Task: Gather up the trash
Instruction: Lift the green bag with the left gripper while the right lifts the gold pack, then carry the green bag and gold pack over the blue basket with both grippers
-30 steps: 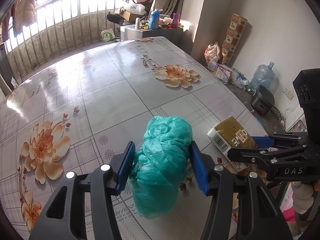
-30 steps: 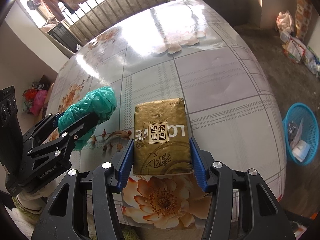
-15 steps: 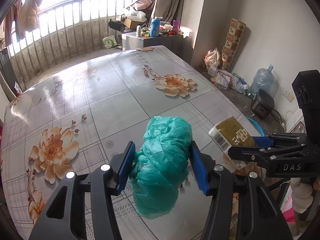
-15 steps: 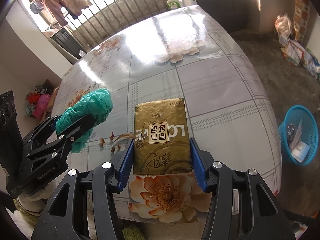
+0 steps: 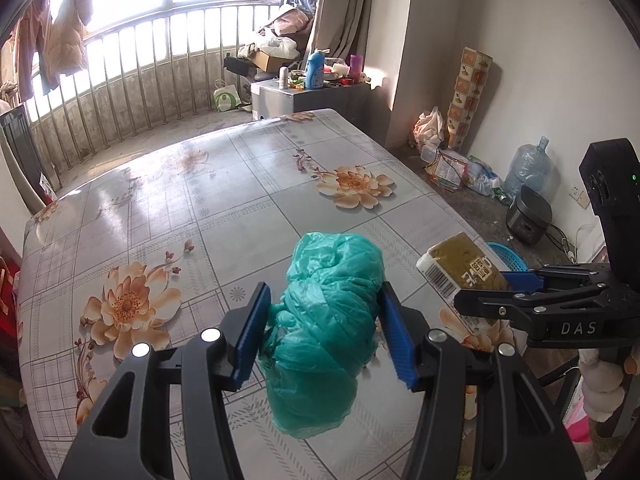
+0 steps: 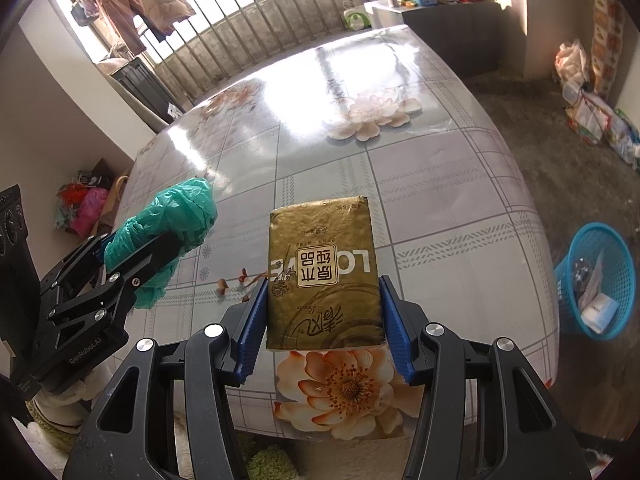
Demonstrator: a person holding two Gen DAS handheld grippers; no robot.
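Two grippers, one item each: left gripper (image 5: 322, 330) clamped one teal bag (image 5: 328, 320); right gripper (image 6: 322, 324) clamped one gold packet (image 6: 324, 276), above table (image 6: 440, 184) edge. One blue basket (image 6: 596, 280) on floor.

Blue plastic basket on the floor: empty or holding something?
Holding something: the blue plastic basket contains a white box and papers.

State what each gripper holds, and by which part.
The left gripper holds the crumpled green plastic bag, pinched across its middle. The right gripper holds the gold tissue pack by the two long sides of its near end.
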